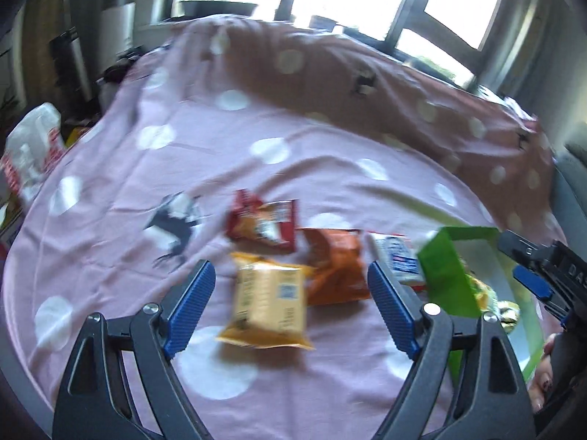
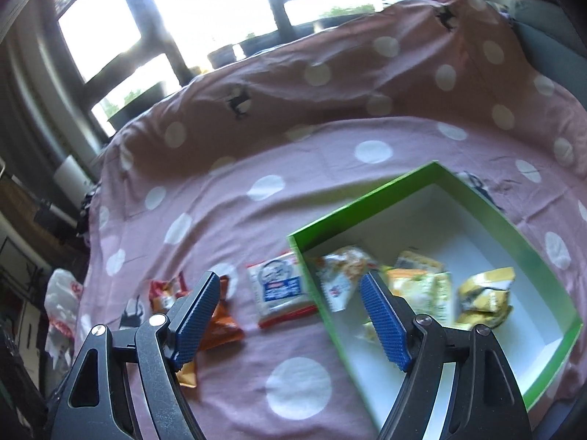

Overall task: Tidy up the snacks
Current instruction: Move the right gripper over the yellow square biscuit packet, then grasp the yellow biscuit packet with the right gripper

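Note:
Snack packets lie on a pink dotted bedsheet (image 1: 227,146). In the left wrist view my left gripper (image 1: 291,282) is open and empty, its jaws on either side of a yellow packet (image 1: 269,306). Beyond it lie an orange packet (image 1: 335,267), a red packet (image 1: 262,225) and a white-and-blue packet (image 1: 398,262). A green box (image 2: 370,203) holds several snack packets (image 2: 418,286). My right gripper (image 2: 291,304) is open and empty above the box's left wall, with the white-and-blue packet (image 2: 280,288) just ahead. The right gripper also shows in the left wrist view (image 1: 535,275).
A white-and-red plastic bag (image 1: 31,154) lies at the bed's left edge. A raised fold of the pink cover (image 2: 330,84) runs along the far side under the window (image 2: 205,11). A grey cushion (image 2: 550,44) sits at the right.

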A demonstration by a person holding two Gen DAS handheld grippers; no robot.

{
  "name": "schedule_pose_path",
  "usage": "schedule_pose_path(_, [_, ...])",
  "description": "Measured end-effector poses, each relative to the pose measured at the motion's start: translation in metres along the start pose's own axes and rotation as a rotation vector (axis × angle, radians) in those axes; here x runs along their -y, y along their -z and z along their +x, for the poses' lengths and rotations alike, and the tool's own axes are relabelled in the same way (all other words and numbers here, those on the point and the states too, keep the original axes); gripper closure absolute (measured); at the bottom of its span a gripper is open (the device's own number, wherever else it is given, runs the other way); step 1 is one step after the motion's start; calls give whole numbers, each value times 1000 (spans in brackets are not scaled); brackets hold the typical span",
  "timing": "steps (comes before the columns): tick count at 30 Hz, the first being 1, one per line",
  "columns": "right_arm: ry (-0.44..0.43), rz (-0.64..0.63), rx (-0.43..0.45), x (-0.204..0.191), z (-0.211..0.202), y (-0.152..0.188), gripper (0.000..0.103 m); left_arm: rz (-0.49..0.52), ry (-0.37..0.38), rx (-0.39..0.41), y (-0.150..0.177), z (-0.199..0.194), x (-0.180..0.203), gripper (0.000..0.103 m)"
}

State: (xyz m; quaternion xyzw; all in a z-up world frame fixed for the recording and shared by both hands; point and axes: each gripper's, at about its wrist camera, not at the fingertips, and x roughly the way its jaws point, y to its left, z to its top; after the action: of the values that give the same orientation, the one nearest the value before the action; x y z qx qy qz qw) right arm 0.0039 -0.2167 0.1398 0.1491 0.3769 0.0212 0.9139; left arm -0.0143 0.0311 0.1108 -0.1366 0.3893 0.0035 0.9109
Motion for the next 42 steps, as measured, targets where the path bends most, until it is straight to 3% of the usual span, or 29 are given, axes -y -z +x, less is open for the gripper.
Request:
schedule_pose_path(6, [-91, -116, -90, -52, 32, 16, 24, -67, -97, -86, 5, 16, -39, 18])
schedule_pose_path(11, [-210, -104, -234, -77, 66, 33, 24, -79, -114, -166, 13, 36, -55, 18])
schedule_pose_path(17, [-277, -58, -365, -89, 99, 49, 24, -74, -34, -217, 15, 48, -53, 18])
schedule_pose_path(23, [-337, -49, -448, -95, 116, 61, 28, -44, -7, -259, 20, 61, -44, 19])
schedule_pose_path(30, [-391, -43, -532, -103, 137, 69, 41, -56, 71, -295, 24, 73, -42, 37])
schedule_pose_path(35, [-431, 3, -567, -98, 149, 73, 43, -38, 124, -290, 24, 74, -35, 54])
schedule_pose_path(42, [-474, -7, -553, -98, 137, 74, 47, 30, 59, -236, 24, 57, -20, 57])
